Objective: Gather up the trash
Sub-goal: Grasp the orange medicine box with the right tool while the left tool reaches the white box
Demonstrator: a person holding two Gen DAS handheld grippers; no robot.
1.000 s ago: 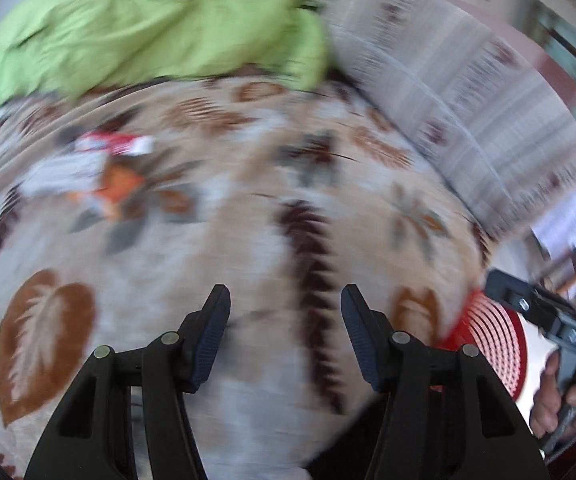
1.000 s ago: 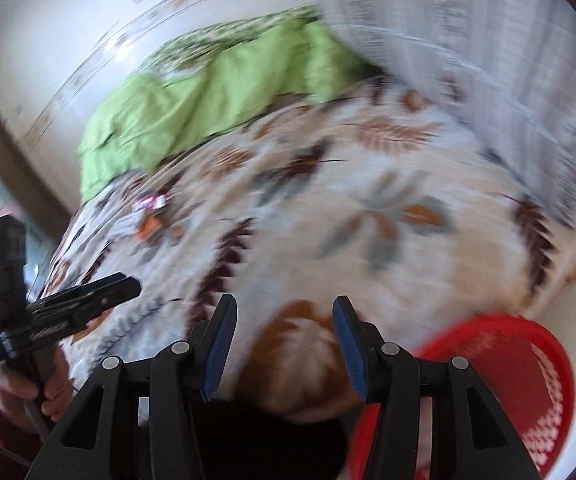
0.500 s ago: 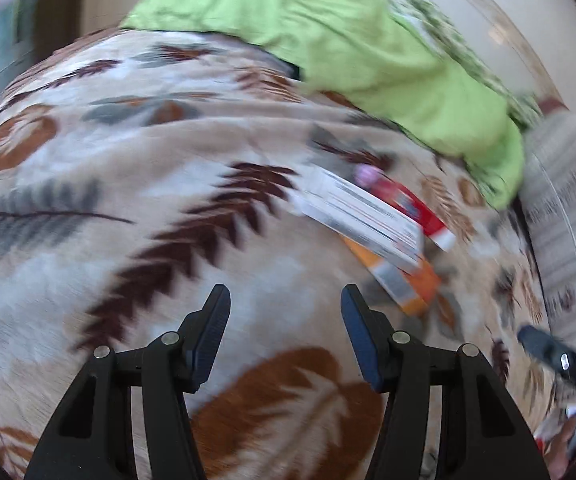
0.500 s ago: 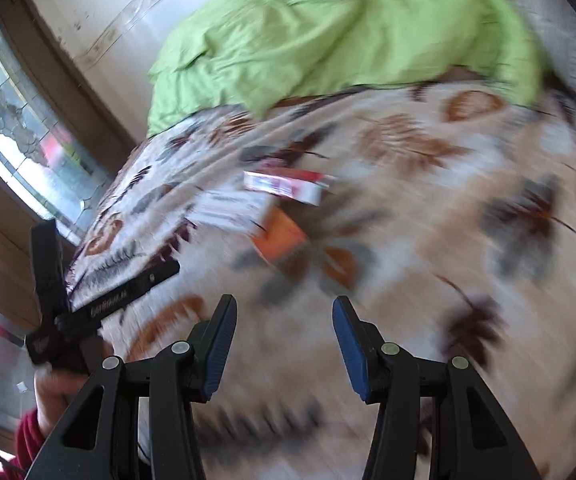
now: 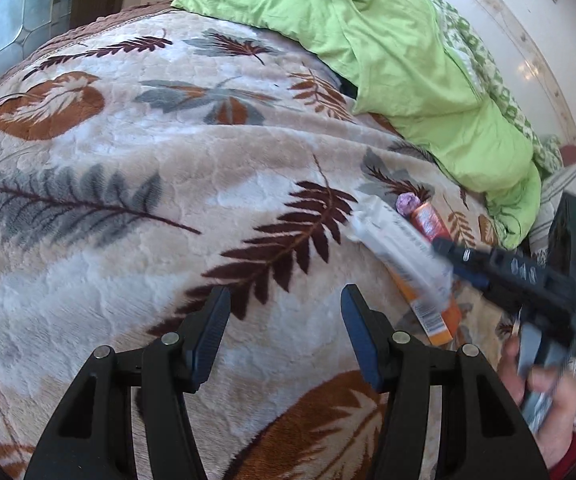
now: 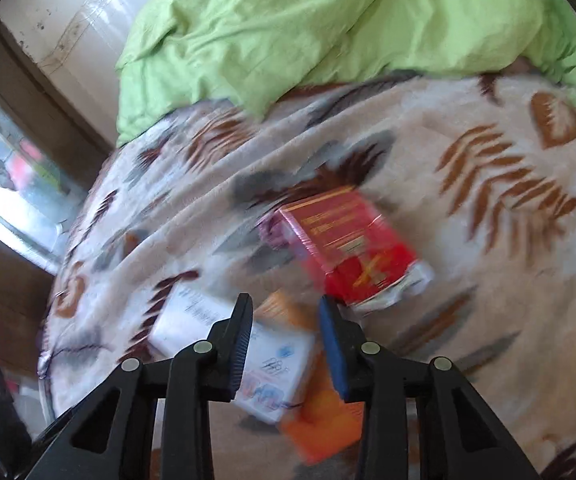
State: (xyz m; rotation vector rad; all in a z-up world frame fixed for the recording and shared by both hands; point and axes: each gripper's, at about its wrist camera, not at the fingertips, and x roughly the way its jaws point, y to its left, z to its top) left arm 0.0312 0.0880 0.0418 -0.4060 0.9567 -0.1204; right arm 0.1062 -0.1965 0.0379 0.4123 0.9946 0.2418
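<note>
Plush leaf-patterned blanket (image 6: 468,264) is seen bearing three overlapping cartons: a red box (image 6: 352,248), a white box (image 6: 272,356) and an orange box (image 6: 320,412); print is blurred, none legible. Right gripper (image 6: 286,334) has just been closing, jaws straddling the white and orange boxes, contact not discernible. Left gripper (image 5: 286,332) is spread over bare blanket, empty. Only the left view shows the gripping hand (image 5: 548,412), partly cut off
</note>
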